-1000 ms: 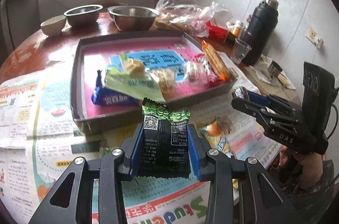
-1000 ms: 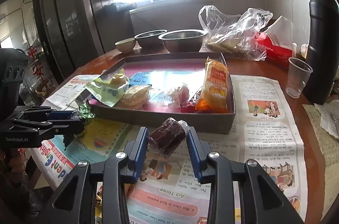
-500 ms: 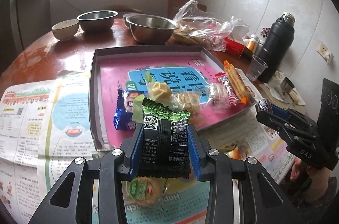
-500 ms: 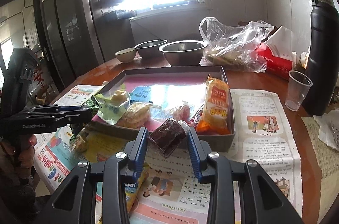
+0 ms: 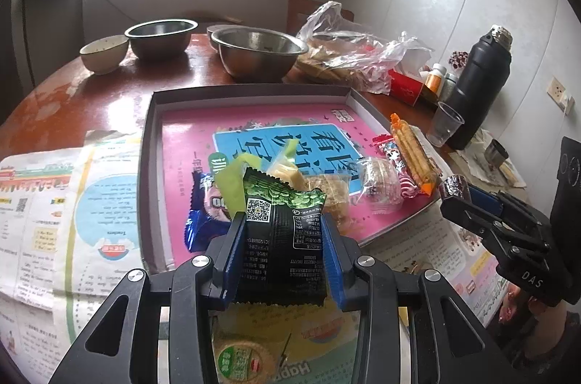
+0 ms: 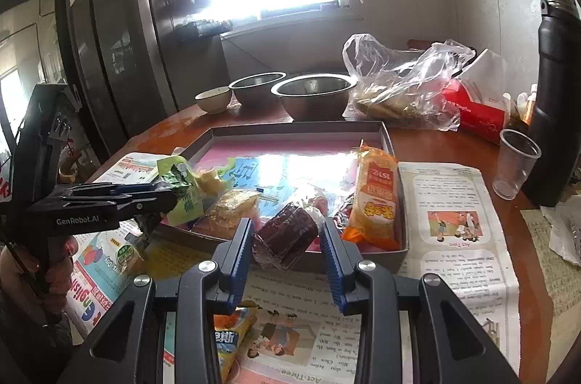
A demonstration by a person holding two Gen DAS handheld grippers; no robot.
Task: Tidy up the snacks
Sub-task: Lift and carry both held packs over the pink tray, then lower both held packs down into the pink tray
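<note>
Both grippers carry snacks at the tray's near edge.
The left gripper (image 5: 281, 238) clamps a crinkly black-and-green packet (image 5: 281, 238); the right gripper (image 6: 287, 238) squeezes a dark-red, clear-wrapped cake (image 6: 287, 235) above the shallow grey tray (image 6: 294, 129).

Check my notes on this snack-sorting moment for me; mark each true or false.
1. The left gripper holds a black-and-green packet. True.
2. The right gripper is empty. False: its jaws clamp a dark red wrapped snack.
3. The orange packet lies inside the tray. True.
4. The clear plastic cup stands in the tray. False: it stands on the table beside the black flask.
</note>
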